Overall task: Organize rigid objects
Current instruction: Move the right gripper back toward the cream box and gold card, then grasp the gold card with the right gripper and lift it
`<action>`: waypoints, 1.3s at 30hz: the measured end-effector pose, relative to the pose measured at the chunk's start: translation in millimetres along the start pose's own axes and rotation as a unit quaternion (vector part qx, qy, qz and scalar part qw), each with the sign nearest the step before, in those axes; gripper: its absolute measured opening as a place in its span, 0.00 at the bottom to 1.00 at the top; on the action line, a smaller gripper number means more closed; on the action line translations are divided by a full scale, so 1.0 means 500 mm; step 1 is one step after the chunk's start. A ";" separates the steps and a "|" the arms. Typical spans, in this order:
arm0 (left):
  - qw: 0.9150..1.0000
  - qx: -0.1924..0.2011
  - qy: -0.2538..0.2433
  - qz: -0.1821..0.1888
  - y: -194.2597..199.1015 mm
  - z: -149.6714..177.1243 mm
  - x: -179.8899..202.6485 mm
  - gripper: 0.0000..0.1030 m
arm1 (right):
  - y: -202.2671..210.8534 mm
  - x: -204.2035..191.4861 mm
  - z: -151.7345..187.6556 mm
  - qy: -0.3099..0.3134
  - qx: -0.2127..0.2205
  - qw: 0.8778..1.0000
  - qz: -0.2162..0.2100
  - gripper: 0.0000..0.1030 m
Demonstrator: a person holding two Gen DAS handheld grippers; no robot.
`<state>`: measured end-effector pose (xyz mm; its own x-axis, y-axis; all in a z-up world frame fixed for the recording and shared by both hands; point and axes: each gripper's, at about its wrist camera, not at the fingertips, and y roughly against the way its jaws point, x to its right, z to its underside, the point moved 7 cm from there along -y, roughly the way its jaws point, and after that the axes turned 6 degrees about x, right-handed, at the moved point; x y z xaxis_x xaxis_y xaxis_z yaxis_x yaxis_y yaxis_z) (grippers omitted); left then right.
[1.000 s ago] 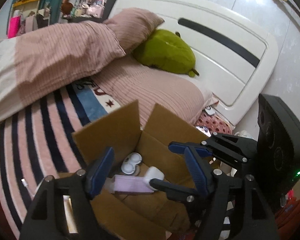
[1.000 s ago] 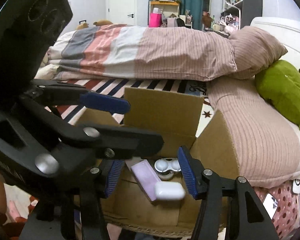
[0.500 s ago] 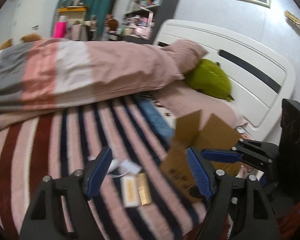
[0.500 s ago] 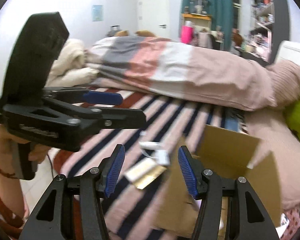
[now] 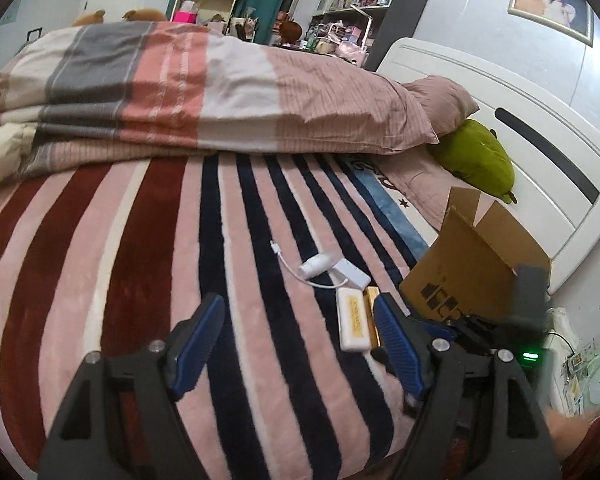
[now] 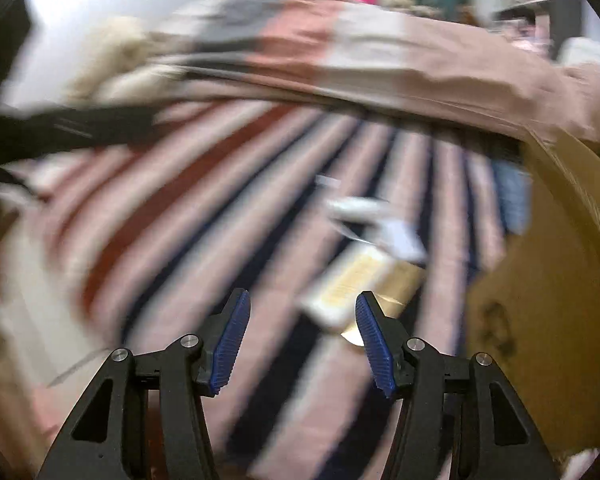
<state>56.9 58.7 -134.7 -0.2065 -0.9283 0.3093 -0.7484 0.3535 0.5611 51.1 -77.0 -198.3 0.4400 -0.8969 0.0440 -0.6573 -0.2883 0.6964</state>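
Note:
A cream flat box with a yellow label (image 5: 353, 323) lies on the striped blanket beside a gold box (image 5: 373, 312). A white adapter (image 5: 350, 273), a white tube (image 5: 315, 265) and a thin white cable lie just beyond. An open cardboard box (image 5: 474, 268) stands at the right. My left gripper (image 5: 300, 344) is open and empty, low over the blanket, with the cream box just inside its right finger. My right gripper (image 6: 300, 336) is open and empty; its view is blurred, with the cream box (image 6: 350, 282) ahead and the cardboard box (image 6: 548, 280) to the right.
A folded striped duvet (image 5: 204, 84) lies across the far side of the bed. A green plush (image 5: 476, 160) and a pillow sit by the white headboard (image 5: 540, 148). The right gripper's body (image 5: 528, 320) shows at the right by the cardboard box.
Both grippers have swung left, away from the inside of the cardboard box, to the loose items on the blanket. The right wrist view is now motion-blurred. Both stay open and empty.

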 end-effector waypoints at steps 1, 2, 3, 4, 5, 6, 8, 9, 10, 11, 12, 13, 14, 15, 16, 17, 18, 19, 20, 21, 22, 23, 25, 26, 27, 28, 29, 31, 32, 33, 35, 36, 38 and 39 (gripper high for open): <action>1.000 0.000 0.002 0.002 -0.001 0.003 -0.002 0.72 | -0.013 0.011 0.011 -0.006 -0.002 1.000 0.018 0.47; 1.000 -0.001 0.003 0.003 -0.001 0.005 -0.002 0.72 | -0.029 0.025 0.024 -0.018 -0.008 0.999 0.035 0.44; 1.000 -0.001 0.004 0.004 -0.001 0.007 -0.001 0.72 | -0.042 0.038 0.033 -0.034 -0.014 0.998 0.046 0.42; 1.000 -0.001 0.004 0.005 -0.001 0.008 -0.001 0.72 | -0.055 0.050 0.038 -0.050 -0.016 0.997 0.054 0.42; 1.000 -0.001 0.003 0.007 0.000 0.010 0.000 0.72 | -0.064 0.061 0.041 -0.059 -0.017 0.996 0.062 0.41; 1.000 0.000 0.003 0.008 0.000 0.010 0.002 0.72 | -0.071 0.070 0.040 -0.064 -0.015 0.995 0.069 0.39; 1.000 0.001 0.002 0.012 0.000 0.010 0.007 0.72 | -0.077 0.079 0.033 -0.064 -0.008 0.994 0.084 0.28; 1.000 0.002 0.002 0.013 0.000 0.010 0.010 0.72 | -0.081 0.079 0.032 -0.061 -0.012 0.994 0.085 0.18; 1.000 0.002 0.002 0.014 -0.001 0.009 0.012 0.72 | -0.081 0.075 0.033 -0.061 -0.015 0.995 0.078 0.17; 1.000 0.002 0.001 0.017 -0.003 0.009 0.015 0.72 | -0.075 0.075 0.036 -0.058 -0.014 0.995 0.079 0.16; 1.000 0.002 0.001 0.019 -0.005 0.008 0.016 0.72 | -0.066 0.072 0.040 -0.050 -0.011 0.995 0.081 0.06; 1.000 0.001 0.000 0.021 -0.007 0.008 0.019 0.72 | -0.056 0.070 0.045 -0.041 -0.010 0.996 0.079 0.04; 1.000 0.000 -0.001 0.022 -0.010 0.008 0.021 0.72 | -0.045 0.069 0.052 -0.037 -0.013 0.996 0.077 0.04; 1.000 -0.001 -0.001 0.024 -0.012 0.008 0.023 0.72 | -0.034 0.067 0.060 -0.041 -0.017 0.997 0.063 0.04; 1.000 -0.002 -0.002 0.025 -0.014 0.008 0.026 0.72 | -0.028 0.065 0.066 -0.045 -0.022 0.997 0.051 0.04; 1.000 -0.002 -0.002 0.026 -0.015 0.007 0.029 0.72 | -0.020 0.064 0.075 -0.048 -0.029 0.998 0.043 0.04; 1.000 -0.002 -0.002 0.028 -0.015 0.007 0.030 0.72 | -0.016 0.063 0.081 -0.047 -0.034 0.998 0.039 0.04; 1.000 -0.003 -0.003 0.028 -0.016 0.007 0.031 0.72 | -0.015 0.062 0.087 -0.045 -0.040 0.997 0.037 0.04; 1.000 -0.003 -0.004 0.027 -0.015 0.007 0.032 0.72 | -0.017 0.063 0.089 -0.048 -0.042 0.997 0.036 0.04; 1.000 -0.003 -0.005 0.026 -0.014 0.007 0.033 0.72 | -0.019 0.067 0.090 -0.053 -0.041 0.997 0.036 0.04; 1.000 -0.003 -0.006 0.025 -0.013 0.008 0.034 0.72 | -0.024 0.074 0.087 -0.065 -0.039 0.996 0.037 0.05; 1.000 -0.003 -0.007 0.024 -0.010 0.008 0.033 0.72 | -0.027 0.077 0.084 -0.077 -0.037 0.996 0.033 0.07; 1.000 -0.002 -0.006 0.019 -0.007 0.008 0.029 0.72 | -0.033 0.079 0.074 -0.100 -0.029 0.994 0.019 0.19; 1.000 -0.001 -0.005 0.016 -0.005 0.007 0.026 0.72 | -0.038 0.078 0.066 -0.107 -0.024 0.994 0.019 0.29; 1.000 -0.001 -0.004 0.015 -0.005 0.007 0.024 0.72 | -0.042 0.077 0.058 -0.109 -0.019 0.994 0.020 0.32; 1.000 -0.001 -0.003 0.014 -0.003 0.006 0.023 0.72 | -0.048 0.075 0.051 -0.108 -0.016 0.994 0.023 0.32; 1.000 0.000 -0.003 0.013 -0.002 0.005 0.022 0.72 | -0.055 0.075 0.046 -0.104 -0.016 0.994 0.029 0.32; 1.000 0.001 -0.005 0.013 0.001 0.004 0.022 0.72 | -0.070 0.076 0.040 -0.094 -0.018 0.994 0.050 0.30; 1.000 0.002 -0.006 0.014 0.003 0.003 0.023 0.72 | -0.072 0.081 0.037 -0.090 -0.015 0.994 0.064 0.19; 1.000 0.003 -0.006 0.015 0.004 0.002 0.023 0.72 | -0.076 0.083 0.038 -0.086 -0.017 0.994 0.071 0.16; 1.000 0.003 -0.004 0.014 0.002 0.000 0.022 0.72 | -0.076 0.086 0.043 -0.084 -0.019 0.994 0.068 0.15; 1.000 0.003 -0.003 0.015 0.000 0.000 0.022 0.72 | -0.073 0.084 0.044 -0.077 -0.019 0.995 0.066 0.14; 1.000 0.002 -0.005 0.017 -0.003 0.000 0.024 0.72 | -0.053 0.078 0.052 -0.070 -0.019 0.996 0.056 0.14; 1.000 0.001 -0.006 0.019 -0.004 0.001 0.026 0.72 | -0.039 0.075 0.057 -0.071 -0.021 0.996 0.046 0.14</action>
<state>55.6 46.1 -132.1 -0.2416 -0.9158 0.3209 -0.7412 0.3876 0.5480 62.8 -114.5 -230.9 0.2858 -0.9582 0.0087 -0.6638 -0.1914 0.7230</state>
